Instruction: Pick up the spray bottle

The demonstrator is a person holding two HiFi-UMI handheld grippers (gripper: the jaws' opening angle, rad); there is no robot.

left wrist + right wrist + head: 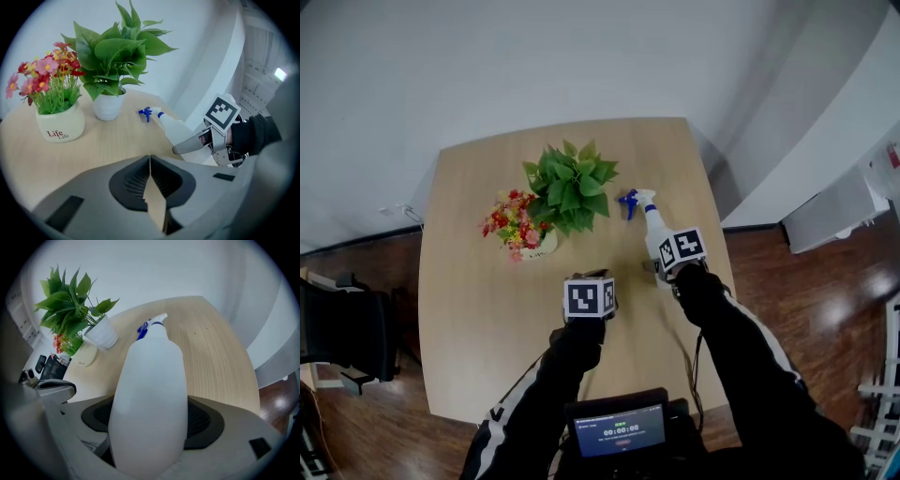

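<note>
Pale wood formed the tabletop (pixel 487 319) over which both hand-held grippers were held, with dark wooden floor (pixel 787 272) around it. Nearest the camera, a small screen (pixel 619 429) was seen at the bottom edge of the head view, and two black sleeves (pixel 741 337) reached forward from beside it. The left gripper (pixel 150 159) was held over bare wood near the table's middle, its jaws brought together with nothing between them. To its right, the right gripper (pixel 150 418) was tilted steeply down, its jaws spread wide and set against both sides of the spray bottle (pixel 652 225). That bottle was laid on its side towards the table's right edge, its white body between the jaws and its blue trigger head (pixel 147 113) pointed away towards the plants. Farther off, a white pot of red and pink flowers (pixel 60 124) was placed just beside a leafy green plant (pixel 117 51) in its own white pot. Behind the table, a plain pale wall (pixel 187 28) was seen.
</note>
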